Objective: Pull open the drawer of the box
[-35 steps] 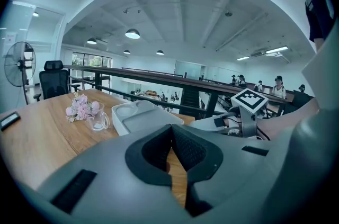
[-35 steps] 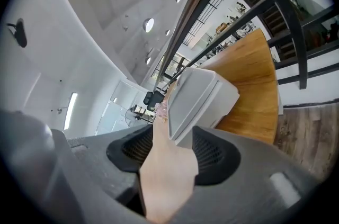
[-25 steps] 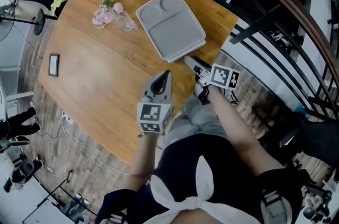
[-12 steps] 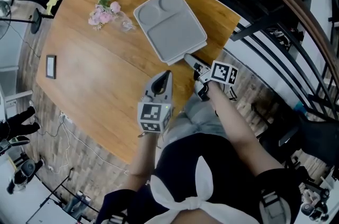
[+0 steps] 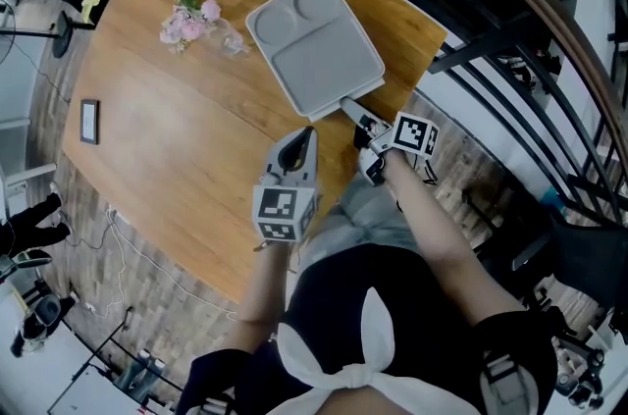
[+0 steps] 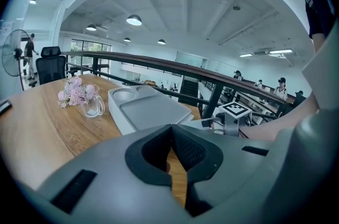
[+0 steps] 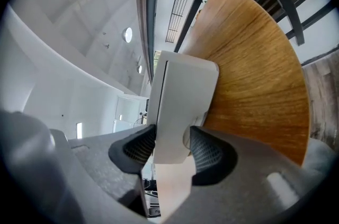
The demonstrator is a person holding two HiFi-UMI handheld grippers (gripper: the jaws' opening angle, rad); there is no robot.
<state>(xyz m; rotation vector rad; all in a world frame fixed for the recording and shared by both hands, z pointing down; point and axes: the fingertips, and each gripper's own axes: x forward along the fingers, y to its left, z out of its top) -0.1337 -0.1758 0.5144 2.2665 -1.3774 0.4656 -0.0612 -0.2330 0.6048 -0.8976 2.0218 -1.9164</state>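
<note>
A flat grey box [image 5: 314, 45] with a moulded lid lies on the wooden table [image 5: 177, 148], near its right edge. My right gripper [image 5: 358, 121] is at the box's near corner. In the right gripper view the box's pale end [image 7: 183, 96] stands between the two pads, and the jaws are closing on it. The left pad lies against it; the right pad looks a sliver away. My left gripper [image 5: 306, 136] hovers over the table just short of the box, shut and holding nothing. From the left gripper [image 6: 170, 130] view the box [image 6: 143, 112] sits ahead.
A small glass with pink flowers [image 5: 186, 19] stands left of the box, and a dark flat device [image 5: 88, 121] lies near the table's left edge. A black railing [image 5: 510, 21] runs past the table's right side. The table edge is close under my arms.
The right gripper has crept slightly closer to the box's near corner. The left gripper and the box have hardly moved.
</note>
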